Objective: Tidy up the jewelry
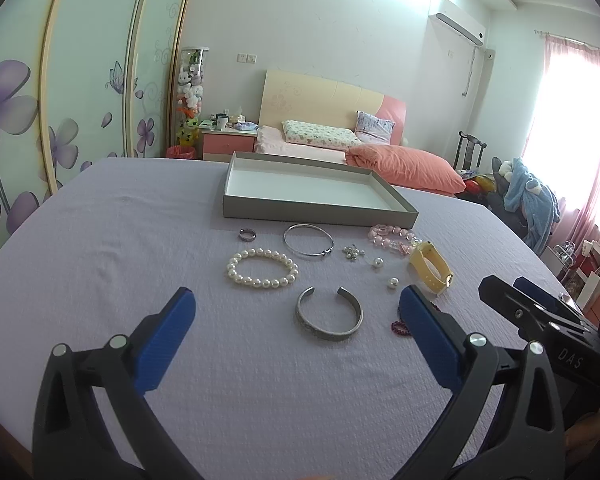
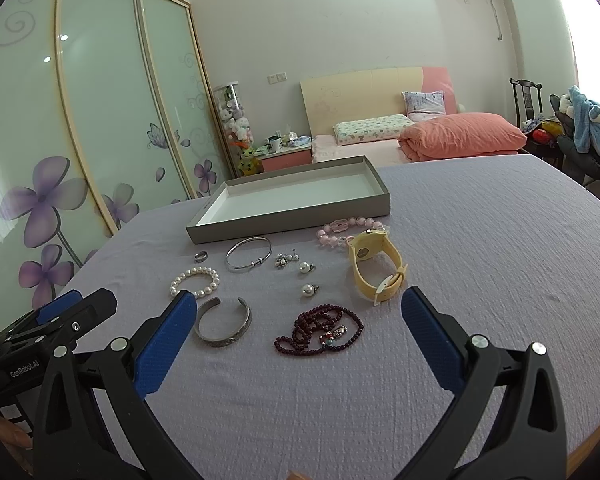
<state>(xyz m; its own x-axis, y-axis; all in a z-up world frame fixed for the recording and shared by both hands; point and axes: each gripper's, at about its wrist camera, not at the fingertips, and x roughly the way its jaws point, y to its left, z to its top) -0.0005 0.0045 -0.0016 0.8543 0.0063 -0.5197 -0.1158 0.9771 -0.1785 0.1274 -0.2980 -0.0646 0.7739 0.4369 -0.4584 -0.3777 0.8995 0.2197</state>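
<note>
Lavender cloth [image 1: 120, 264] covered the table where the jewelry lay spread out, and at twelve o'clock of the spread sat a grey tray [image 1: 320, 213] with a white floor, nothing in it. Just before its near wall ran a row: a small ring [image 1: 247, 234], a thin silver bangle [image 1: 309, 240], a cluster of earrings [image 1: 352, 252] and a pink bead bracelet [image 1: 392, 236]. Toward six o'clock lay a pearl bracelet [image 1: 262, 268], an open silver cuff [image 1: 329, 318], and at three o'clock a yellow watch [image 1: 430, 267] on its side. Dark red beads [image 2: 320, 332] were heaped beside the cuff. Both the left gripper [image 1: 298, 304] and the right gripper [image 2: 300, 306] hung over the cloth with jaws spread wide, grasping nothing.
</note>
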